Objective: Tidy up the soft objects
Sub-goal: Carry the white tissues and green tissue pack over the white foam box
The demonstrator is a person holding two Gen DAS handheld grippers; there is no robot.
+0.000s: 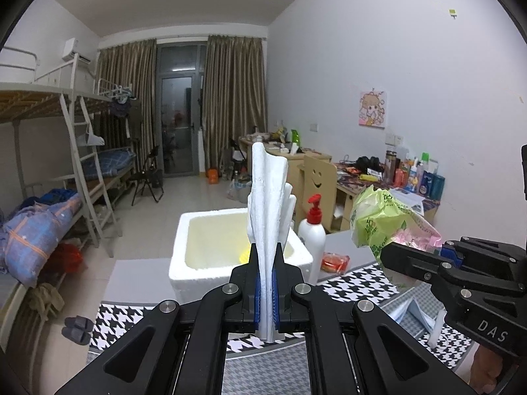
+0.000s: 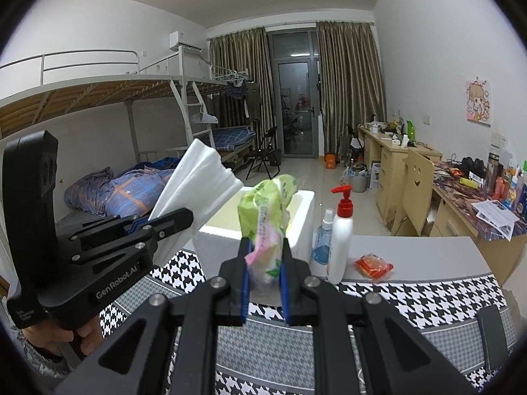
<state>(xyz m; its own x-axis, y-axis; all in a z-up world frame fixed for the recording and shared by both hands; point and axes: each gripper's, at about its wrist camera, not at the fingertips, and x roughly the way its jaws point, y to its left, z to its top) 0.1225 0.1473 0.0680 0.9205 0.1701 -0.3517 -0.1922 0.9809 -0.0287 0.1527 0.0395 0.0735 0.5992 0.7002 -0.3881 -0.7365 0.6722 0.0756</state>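
My left gripper (image 1: 266, 256) is shut on a white folded cloth (image 1: 268, 204) that stands up between its fingers, held above the table in front of the white foam box (image 1: 184, 250). The cloth also shows in the right wrist view (image 2: 201, 177), held by the left gripper (image 2: 184, 219). My right gripper (image 2: 265, 250) is shut on a green and pink soft tissue pack (image 2: 266, 217), raised just before the foam box (image 2: 303, 210). In the left wrist view the pack (image 1: 385, 227) and the right gripper (image 1: 395, 256) are at the right.
A white pump bottle with a red top (image 2: 341, 240), a blue spray bottle (image 2: 322, 240) and a red packet (image 2: 374, 265) stand right of the box on the grey table. A houndstooth cloth (image 2: 411, 299) covers the near table. Bunk beds left, desks right.
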